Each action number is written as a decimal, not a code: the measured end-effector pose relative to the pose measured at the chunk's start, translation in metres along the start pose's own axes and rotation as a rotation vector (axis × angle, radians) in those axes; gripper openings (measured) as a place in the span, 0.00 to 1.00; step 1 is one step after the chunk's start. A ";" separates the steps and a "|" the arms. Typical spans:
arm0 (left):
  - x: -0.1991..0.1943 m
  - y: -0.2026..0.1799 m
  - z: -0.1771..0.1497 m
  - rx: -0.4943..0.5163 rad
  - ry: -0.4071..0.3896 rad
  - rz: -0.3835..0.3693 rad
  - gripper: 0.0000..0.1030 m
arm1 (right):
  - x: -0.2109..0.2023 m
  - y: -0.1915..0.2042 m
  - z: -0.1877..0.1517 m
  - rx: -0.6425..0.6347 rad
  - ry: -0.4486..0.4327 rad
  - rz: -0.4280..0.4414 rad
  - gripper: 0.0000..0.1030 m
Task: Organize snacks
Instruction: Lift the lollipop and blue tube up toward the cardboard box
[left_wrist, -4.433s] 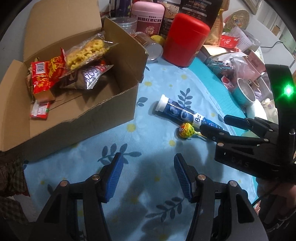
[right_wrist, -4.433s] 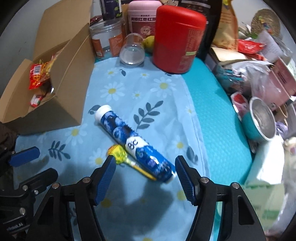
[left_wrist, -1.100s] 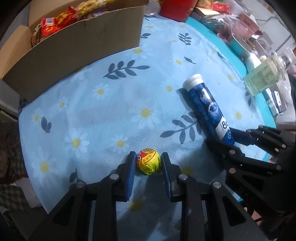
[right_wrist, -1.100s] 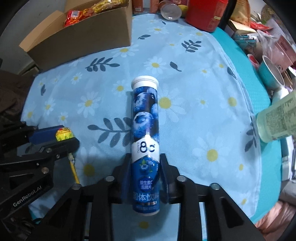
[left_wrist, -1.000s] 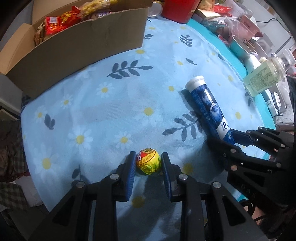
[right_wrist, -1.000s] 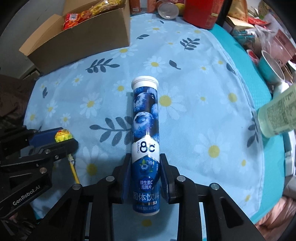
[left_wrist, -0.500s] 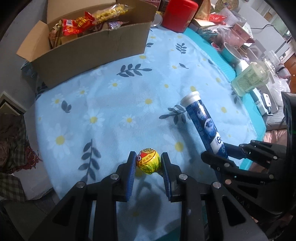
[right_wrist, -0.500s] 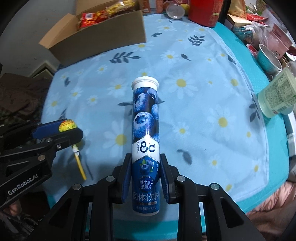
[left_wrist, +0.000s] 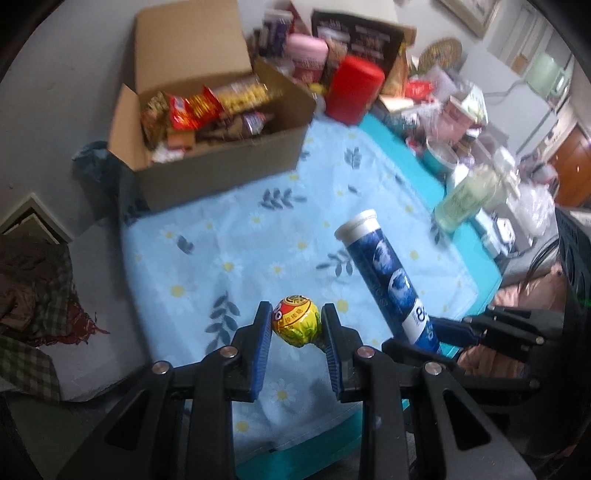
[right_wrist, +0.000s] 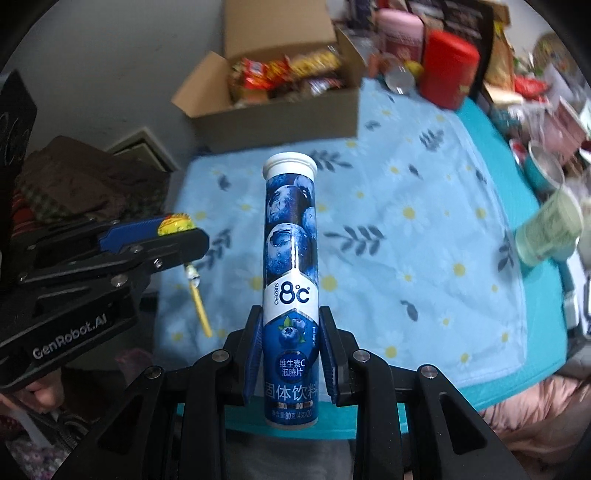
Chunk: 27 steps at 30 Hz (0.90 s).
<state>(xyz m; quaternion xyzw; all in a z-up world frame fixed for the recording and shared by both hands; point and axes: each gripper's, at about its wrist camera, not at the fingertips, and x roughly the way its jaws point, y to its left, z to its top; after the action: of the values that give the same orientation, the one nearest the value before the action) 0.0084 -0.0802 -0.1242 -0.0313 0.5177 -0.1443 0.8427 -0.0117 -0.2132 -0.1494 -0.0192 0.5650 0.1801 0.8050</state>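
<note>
The left gripper (left_wrist: 296, 325) pinches a lollipop (left_wrist: 295, 320) by its round head, wrapped in yellow, red and green foil, with both blue pads pressed against its sides; from the right wrist view the yellow stick (right_wrist: 198, 304) hangs down below that gripper, clear of the cloth. The right gripper (right_wrist: 291, 334) is clamped on the lower part of a blue tablet tube (right_wrist: 290, 273) printed with blueberries and "8°C", its white cap pointing away from the camera and its bottom end sticking out behind the pads. Both items are held in the air above a light-blue tablecloth (left_wrist: 236, 254) patterned with daisies and leaves, which lies over a teal surface. At the far edge of the cloth sits an open cardboard box (left_wrist: 221, 173) holding snack packets (left_wrist: 192, 107) in red, yellow and brown wrappers. Just beside the box, on the right, stands a red canister (left_wrist: 354, 90), with a pink-lidded jar (left_wrist: 307, 51) behind it. Farther right is a pale green bottle (left_wrist: 467, 199), blurred, so its label cannot be read, among cluttered packaging and a teal bowl (left_wrist: 437, 157).
</note>
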 end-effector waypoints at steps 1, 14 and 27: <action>-0.009 0.001 0.002 -0.008 -0.024 0.002 0.26 | -0.005 0.004 0.003 -0.009 -0.010 0.001 0.27; -0.085 0.025 0.042 -0.025 -0.255 0.061 0.26 | -0.059 0.046 0.051 -0.124 -0.156 0.036 0.27; -0.128 0.043 0.134 -0.062 -0.439 0.120 0.26 | -0.090 0.052 0.153 -0.240 -0.276 0.088 0.27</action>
<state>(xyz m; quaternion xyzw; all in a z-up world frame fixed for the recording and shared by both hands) 0.0815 -0.0164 0.0390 -0.0570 0.3268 -0.0678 0.9409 0.0838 -0.1529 -0.0023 -0.0655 0.4239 0.2822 0.8581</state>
